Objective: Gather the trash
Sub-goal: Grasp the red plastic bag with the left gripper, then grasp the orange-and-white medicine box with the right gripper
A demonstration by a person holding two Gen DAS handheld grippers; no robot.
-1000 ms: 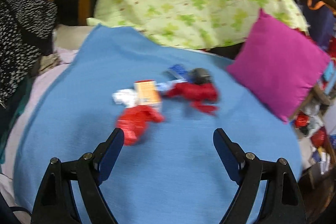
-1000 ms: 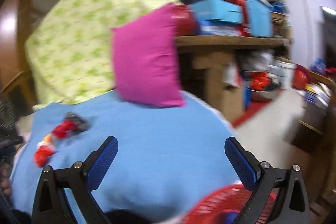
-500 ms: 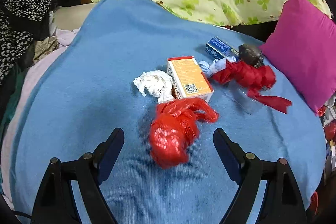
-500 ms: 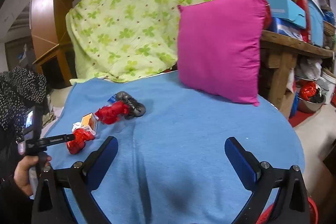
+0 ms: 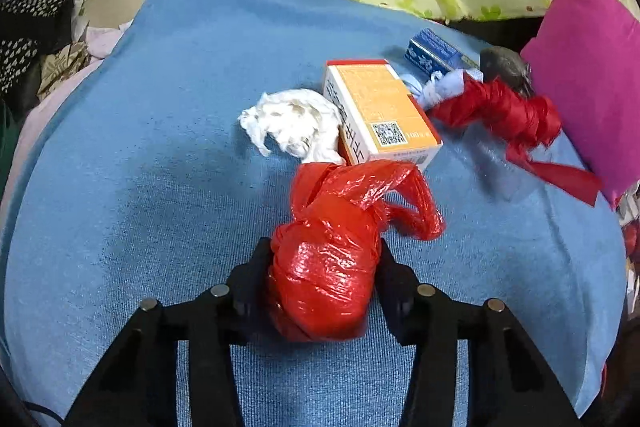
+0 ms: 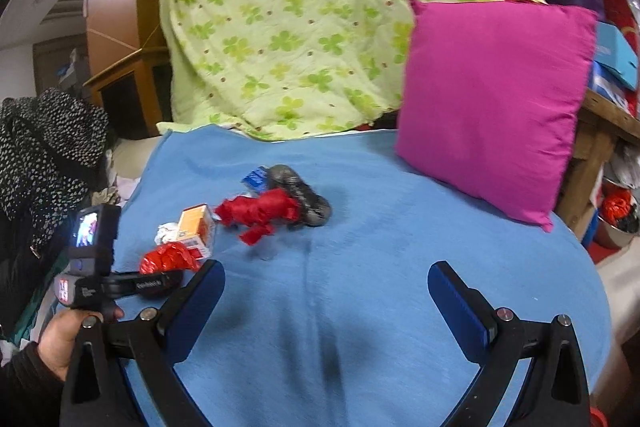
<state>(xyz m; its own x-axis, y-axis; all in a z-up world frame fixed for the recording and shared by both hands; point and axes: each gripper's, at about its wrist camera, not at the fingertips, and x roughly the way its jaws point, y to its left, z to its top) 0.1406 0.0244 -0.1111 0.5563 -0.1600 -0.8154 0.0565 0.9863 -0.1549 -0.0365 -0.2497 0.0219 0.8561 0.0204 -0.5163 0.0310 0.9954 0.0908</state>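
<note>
Since the red plastic bag (image 5: pixel 326 267) looks light, soft and crackly-slick, the left tongs (image 5: pixel 322 259) sensibly pinch its knotted bulk between their fingers on the bed (image 5: pixel 160 147), while the right tongs (image 6: pixel 326 291) gape wide, holding nothing.

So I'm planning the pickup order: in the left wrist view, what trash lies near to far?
Red plastic bag in the left tool → white crumpled tissue → orange box → blue packet.
</note>
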